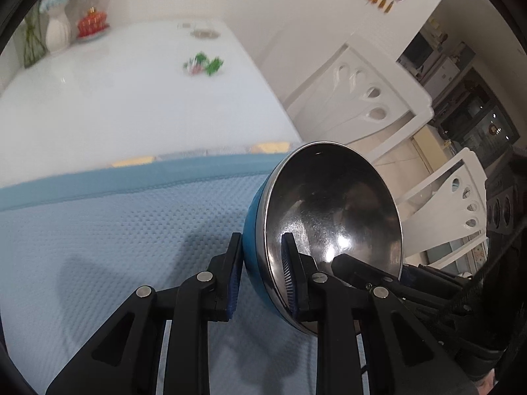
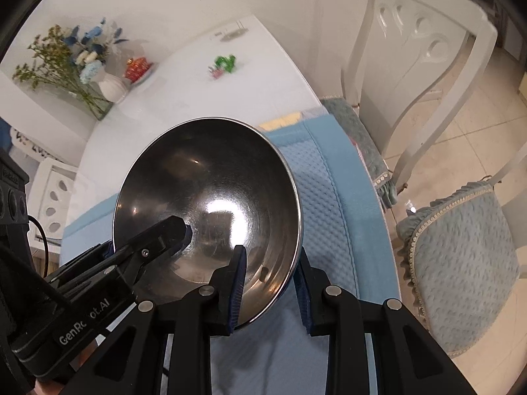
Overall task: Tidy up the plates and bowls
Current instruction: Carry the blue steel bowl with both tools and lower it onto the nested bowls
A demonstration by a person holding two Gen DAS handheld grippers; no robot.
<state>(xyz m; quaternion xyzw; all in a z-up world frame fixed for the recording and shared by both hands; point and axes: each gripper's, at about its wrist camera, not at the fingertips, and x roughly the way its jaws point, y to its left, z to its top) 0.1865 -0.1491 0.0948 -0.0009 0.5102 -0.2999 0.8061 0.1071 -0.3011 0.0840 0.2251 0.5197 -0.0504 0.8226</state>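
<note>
Two grippers are clamping one bowl point(image 1: 332, 227) above a blue mat point(image 1: 115, 247) that is covering the near end of a white table point(image 1: 131, 98). Farther along the table a white vase point(image 1: 58, 31) of flowers, a red jar point(image 1: 92, 23) and a small green-and-pink object point(image 1: 203, 63) are sitting, all blurred. White chairs point(image 1: 362, 98) are standing beside the table on a pale tiled floor point(image 2: 477, 125); their seats are carrying blue cushions point(image 2: 461, 279). The left gripper point(image 1: 263, 263) is pinching the bowl's rim, one finger on the blue outer wall, the other inside the steel lining, and the bowl is tilting on edge, clear of the mat. The right gripper point(image 2: 271, 279) is pinching the opposite rim the same way, one pad inside, one outside. Only the left view is showing the blue outside of the bowl and a dark cabinet area behind the chairs; only the right view is showing the cushions, the floor and the lettering on the left gripper's body.
</note>
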